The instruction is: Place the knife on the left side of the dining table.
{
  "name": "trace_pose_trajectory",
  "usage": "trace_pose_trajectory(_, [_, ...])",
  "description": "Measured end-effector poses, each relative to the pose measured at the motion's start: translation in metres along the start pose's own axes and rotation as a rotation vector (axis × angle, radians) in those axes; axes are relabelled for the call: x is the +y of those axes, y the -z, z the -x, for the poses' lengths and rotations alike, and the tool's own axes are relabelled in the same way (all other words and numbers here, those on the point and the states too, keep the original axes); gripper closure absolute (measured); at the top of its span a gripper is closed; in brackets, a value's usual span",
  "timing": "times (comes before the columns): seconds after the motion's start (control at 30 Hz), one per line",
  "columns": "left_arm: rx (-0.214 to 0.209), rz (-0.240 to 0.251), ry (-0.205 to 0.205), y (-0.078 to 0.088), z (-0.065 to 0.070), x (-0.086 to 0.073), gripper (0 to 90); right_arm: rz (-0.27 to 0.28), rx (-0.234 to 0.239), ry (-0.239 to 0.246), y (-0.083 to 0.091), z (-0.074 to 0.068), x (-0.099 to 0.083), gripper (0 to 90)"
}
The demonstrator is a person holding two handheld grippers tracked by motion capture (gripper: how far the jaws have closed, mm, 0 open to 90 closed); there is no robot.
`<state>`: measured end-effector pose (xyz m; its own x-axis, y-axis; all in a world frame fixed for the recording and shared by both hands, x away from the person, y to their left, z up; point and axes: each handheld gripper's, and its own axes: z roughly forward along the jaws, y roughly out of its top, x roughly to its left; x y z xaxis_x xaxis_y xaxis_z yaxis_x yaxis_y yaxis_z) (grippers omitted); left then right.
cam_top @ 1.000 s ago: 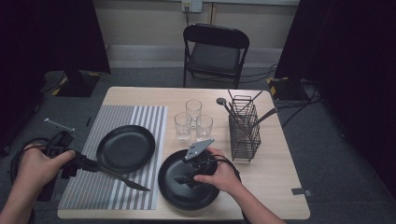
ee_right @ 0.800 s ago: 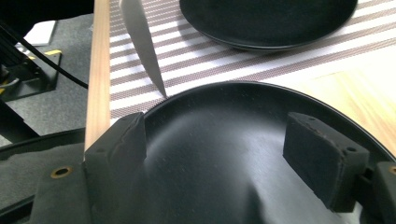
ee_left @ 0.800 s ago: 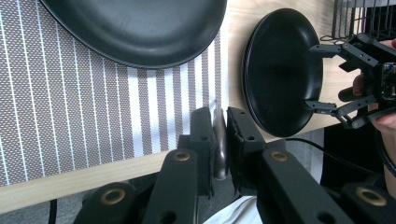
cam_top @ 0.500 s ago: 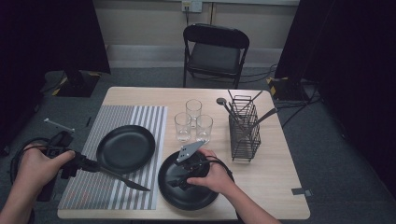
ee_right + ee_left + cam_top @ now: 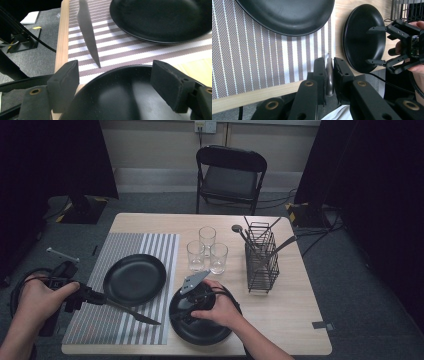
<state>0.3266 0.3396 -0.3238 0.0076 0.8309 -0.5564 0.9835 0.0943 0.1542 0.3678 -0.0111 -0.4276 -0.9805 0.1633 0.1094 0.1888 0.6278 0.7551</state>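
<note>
One black plate point(image 5: 134, 279) already sits on the striped mat point(image 5: 150, 245), the left tongs point(image 5: 329, 75) clamp a knife point(image 5: 132, 312), and the wide-open right tongs point(image 5: 122, 82) hover over the second plate point(image 5: 200, 330), not yet gripped.

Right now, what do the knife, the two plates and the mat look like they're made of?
Knife: probably metal, with a smooth grey satin blade; the left gripper is clamped on its handle.
Plates: glossy black with soft reflections, maybe glazed ceramic or melamine; I can't tell which.
Mat: looks like woven vinyl or fabric, with a visible mesh texture in grey and white stripes.
</note>
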Motion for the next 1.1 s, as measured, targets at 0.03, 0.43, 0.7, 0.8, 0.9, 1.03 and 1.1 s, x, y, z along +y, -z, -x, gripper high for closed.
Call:
trace_pose_trajectory(0.03, [0.000, 0.000, 0.000, 0.000, 0.000, 0.000, 80.7, -0.001, 0.003, 0.003, -0.002, -0.001, 0.001, 22.5])
trace_pose_trajectory(0.43, [0.012, 0.000, -0.014, 0.000, -0.002, -0.001, 80.6, -0.028, 0.019, 0.018, -0.019, -0.006, 0.009, 23.3])
trace_pose_trajectory(0.7, [0.014, 0.002, -0.010, 0.000, 0.000, -0.002, 80.6, -0.032, 0.031, 0.024, -0.027, -0.009, 0.012, 25.1])
trace_pose_trajectory(0.8, [0.013, 0.000, -0.009, 0.000, 0.000, -0.001, 80.6, -0.032, 0.034, 0.023, -0.030, -0.010, 0.013, 26.1])
trace_pose_trajectory(0.9, [0.014, 0.001, -0.011, 0.001, 0.000, -0.001, 80.5, -0.040, 0.040, 0.030, -0.033, -0.011, 0.014, 26.6])
trace_pose_trajectory(1.03, [0.014, 0.001, -0.018, 0.001, -0.002, -0.002, 80.4, -0.041, 0.047, 0.034, -0.036, -0.012, 0.014, 27.9])
trace_pose_trajectory(1.1, [0.017, -0.004, -0.025, 0.001, -0.003, -0.002, 80.4, -0.040, 0.048, 0.031, -0.038, -0.013, 0.014, 28.2])
